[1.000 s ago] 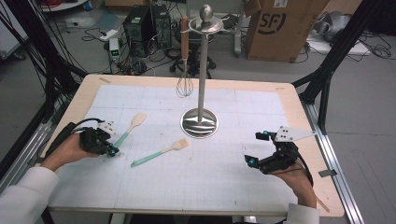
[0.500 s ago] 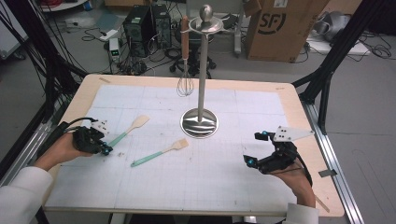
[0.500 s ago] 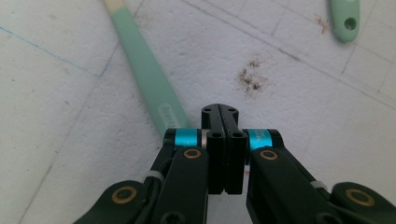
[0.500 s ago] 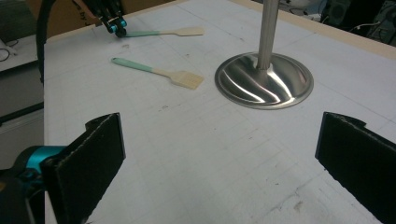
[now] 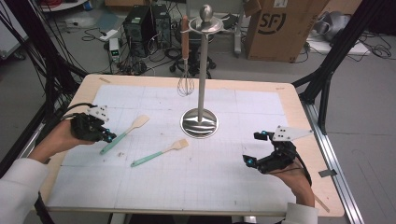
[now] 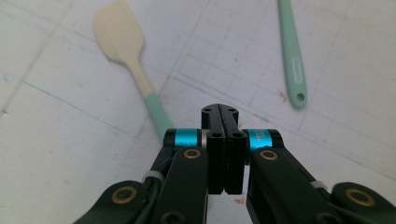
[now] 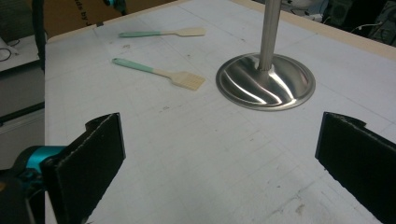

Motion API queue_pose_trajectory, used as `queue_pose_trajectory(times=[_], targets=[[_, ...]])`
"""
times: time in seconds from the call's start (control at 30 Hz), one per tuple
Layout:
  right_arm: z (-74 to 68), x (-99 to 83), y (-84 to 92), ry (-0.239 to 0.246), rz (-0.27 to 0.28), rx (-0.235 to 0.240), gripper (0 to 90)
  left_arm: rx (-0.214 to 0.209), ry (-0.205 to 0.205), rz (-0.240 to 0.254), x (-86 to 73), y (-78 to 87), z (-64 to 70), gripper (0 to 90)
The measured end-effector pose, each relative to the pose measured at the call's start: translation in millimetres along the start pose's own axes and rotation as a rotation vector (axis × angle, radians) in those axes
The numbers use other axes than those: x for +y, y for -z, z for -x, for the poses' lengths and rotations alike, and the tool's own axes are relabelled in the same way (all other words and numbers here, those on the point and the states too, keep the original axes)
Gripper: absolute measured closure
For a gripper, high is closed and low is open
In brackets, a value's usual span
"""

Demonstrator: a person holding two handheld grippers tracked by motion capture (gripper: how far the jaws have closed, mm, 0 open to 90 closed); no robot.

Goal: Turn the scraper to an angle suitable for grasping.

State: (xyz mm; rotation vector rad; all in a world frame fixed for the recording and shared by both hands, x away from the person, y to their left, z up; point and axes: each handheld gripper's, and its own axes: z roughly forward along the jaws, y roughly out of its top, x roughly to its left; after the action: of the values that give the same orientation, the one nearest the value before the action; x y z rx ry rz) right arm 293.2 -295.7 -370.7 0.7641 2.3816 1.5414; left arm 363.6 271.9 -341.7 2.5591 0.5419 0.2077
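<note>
A pale wooden worktop (image 5: pixel 299 100) covered by a white gridded mat sits in a cluttered lab, with cables, computer cases and a cardboard box on the grey floor behind it. The landmark is a polished steel utensil stand (image 5: pixel 200 122), a round dished base with a slim upright pole, set just beyond the middle of the mat. A wire whisk (image 5: pixel 185 84) with a brown wooden handle hangs from the hook ring at the top of the pole.

Left of the stand lie two flat spatulas, each with a pale wooden blade and a smooth mint-green handle. The slotted spatula (image 5: pixel 159 152) lies nearer the stand's base, blade toward it. The plain spatula (image 5: pixel 123 134) lies farther left, blade pointing up toward the stand and handle running down and away from it.

The left hand-held gripper (image 5: pixel 106 136) is at that far handle end. Its black jaws are pressed together on the green handle, which disappears beneath them in the left gripper view; the plain spatula's (image 6: pixel 122 44) blade stretches ahead and to the left along the jaws' line, seemingly lifted off the mat at the gripped end. The slotted spatula's (image 6: pixel 293 56) handle, with its hanging hole, lies to the right of the jaws.

The right hand-held gripper (image 5: pixel 254 148) rests well to the right of the stand, jaws spread wide and empty, pointing back toward the base. The left hand is clearly the nearer one to both spatulas.
</note>
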Motion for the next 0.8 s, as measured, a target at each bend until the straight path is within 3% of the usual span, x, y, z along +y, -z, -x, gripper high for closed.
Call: queue_pose_trajectory(times=[0.37, 0.8], targets=[[0.3, 0.5, 1.2, 0.005, 0.010, -0.002, 0.3, 0.030, -0.018, 0.076, 32.7, 29.8, 0.0, 89.7], [0.8, -0.7, 0.2, 0.002, 0.001, 0.000, 0.2, 0.045, 0.046, 0.136, 39.0, 14.7, -20.3, 89.7]])
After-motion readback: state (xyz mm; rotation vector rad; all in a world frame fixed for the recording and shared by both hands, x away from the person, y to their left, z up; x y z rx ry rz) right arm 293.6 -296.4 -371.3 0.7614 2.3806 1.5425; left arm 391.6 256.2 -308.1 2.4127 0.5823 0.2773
